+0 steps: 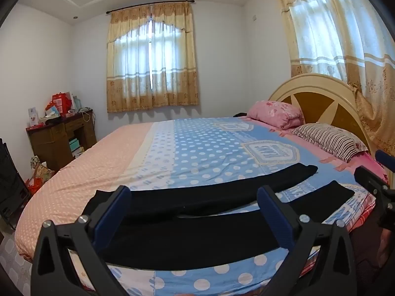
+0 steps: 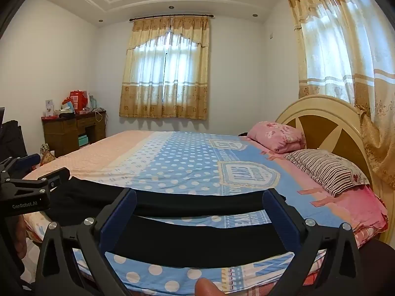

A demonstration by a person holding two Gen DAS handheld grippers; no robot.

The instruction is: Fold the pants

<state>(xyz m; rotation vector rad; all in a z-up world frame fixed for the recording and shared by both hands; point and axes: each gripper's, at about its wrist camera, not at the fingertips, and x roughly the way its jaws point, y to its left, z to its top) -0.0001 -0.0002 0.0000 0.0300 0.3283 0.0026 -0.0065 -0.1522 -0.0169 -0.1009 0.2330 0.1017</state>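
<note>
On the near edge of the bed, both grippers, left and right, hover with jaws wide and gripping nothing, above black pants spread flat along the polka-dot sheet, two pillows farther off by the headboard.

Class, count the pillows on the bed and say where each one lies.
2. A pink pillow lies farther back against the headboard; a striped pillow lies nearer the camera, beside it. Others may be hidden behind them.
</note>
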